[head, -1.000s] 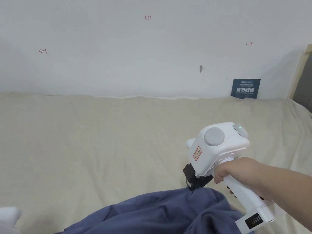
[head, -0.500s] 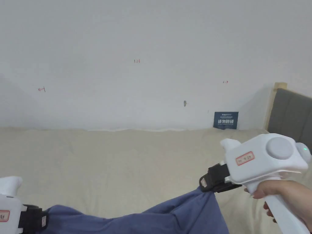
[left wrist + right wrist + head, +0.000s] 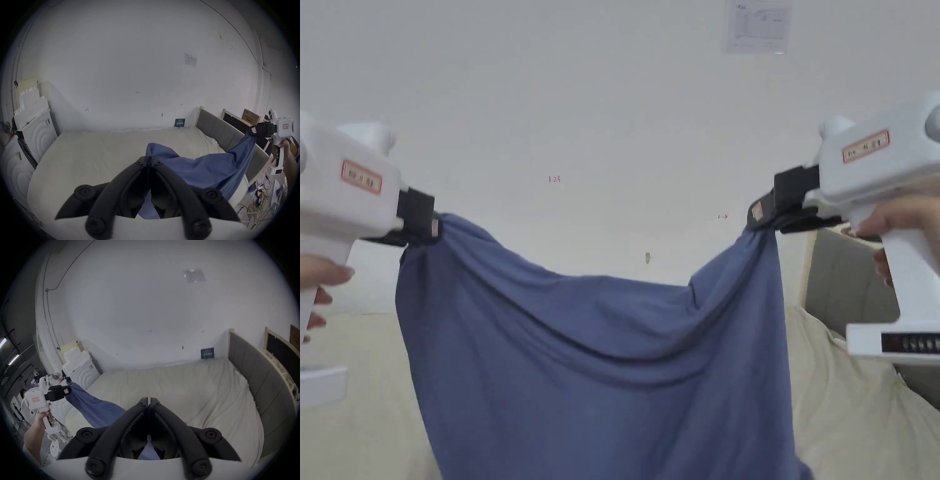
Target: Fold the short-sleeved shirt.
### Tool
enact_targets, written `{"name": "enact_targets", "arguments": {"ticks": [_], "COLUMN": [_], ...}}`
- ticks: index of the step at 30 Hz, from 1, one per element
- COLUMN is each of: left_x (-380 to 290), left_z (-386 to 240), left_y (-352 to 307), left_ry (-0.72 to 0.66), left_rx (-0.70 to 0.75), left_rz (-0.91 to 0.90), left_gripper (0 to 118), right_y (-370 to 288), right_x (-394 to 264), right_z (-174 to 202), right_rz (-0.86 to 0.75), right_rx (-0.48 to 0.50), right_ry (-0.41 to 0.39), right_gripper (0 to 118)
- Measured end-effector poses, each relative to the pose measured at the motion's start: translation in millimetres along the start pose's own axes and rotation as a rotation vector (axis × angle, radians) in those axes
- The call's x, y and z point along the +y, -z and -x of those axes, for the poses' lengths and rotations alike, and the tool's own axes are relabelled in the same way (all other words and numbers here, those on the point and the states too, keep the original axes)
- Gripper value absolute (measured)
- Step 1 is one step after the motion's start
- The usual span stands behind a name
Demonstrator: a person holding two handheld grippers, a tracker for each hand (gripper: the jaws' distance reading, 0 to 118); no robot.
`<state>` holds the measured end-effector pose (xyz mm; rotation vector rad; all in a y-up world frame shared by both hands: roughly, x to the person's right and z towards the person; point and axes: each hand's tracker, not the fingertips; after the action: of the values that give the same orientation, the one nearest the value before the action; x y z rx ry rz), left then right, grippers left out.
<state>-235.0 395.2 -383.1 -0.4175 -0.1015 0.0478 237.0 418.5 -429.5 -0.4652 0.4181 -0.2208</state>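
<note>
Since a second ago you have lifted the shirt [image 3: 594, 369] off the bed [image 3: 850, 400]; it now hangs in the air, stretched between both tools. Left gripper [image 3: 428, 226] and right gripper [image 3: 759, 212]: fingers pressed together, each pinching a top corner of the cloth. Step in hand, as I judge it: shaking out and spreading. Next you should lower it flat on the bed, keeping the top edge taut.

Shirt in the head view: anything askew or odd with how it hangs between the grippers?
Nothing damaged. The blue shirt hangs bunched at both pinch points, with the left gripper and right gripper shut on it, and its top edge sags in the middle rather than stretched flat.
</note>
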Motion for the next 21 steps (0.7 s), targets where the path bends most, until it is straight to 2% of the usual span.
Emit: {"name": "enact_targets", "arguments": {"ticks": [7,11,15,21], "left_x": [63.0,89.8,95.8,79.8], "left_z": [-3.4,-8.6,1.7,25.0], "left_y": [21.4,47.8,77.6,123.4], "left_ry": [0.01,0.01,-0.054,-0.041], "left_rx": [0.051,0.085,0.111,0.167], "left_rz": [-0.077,-0.138,-0.213,-0.24], "left_gripper": [6,6,6,6], "right_y": [15.2,39.0,74.1,148.1], "right_x": [64.9,81.2,86.9,76.1], "right_z": [5.2,9.5,6.7,-16.0], "right_rz": [-0.125,-0.206,-0.258,-0.263], "right_rx": [-0.071,-0.117,-0.143,-0.171], "right_ry": [-0.001,-0.003,0.0,0.001], "right_gripper": [1,1,1,1]}}
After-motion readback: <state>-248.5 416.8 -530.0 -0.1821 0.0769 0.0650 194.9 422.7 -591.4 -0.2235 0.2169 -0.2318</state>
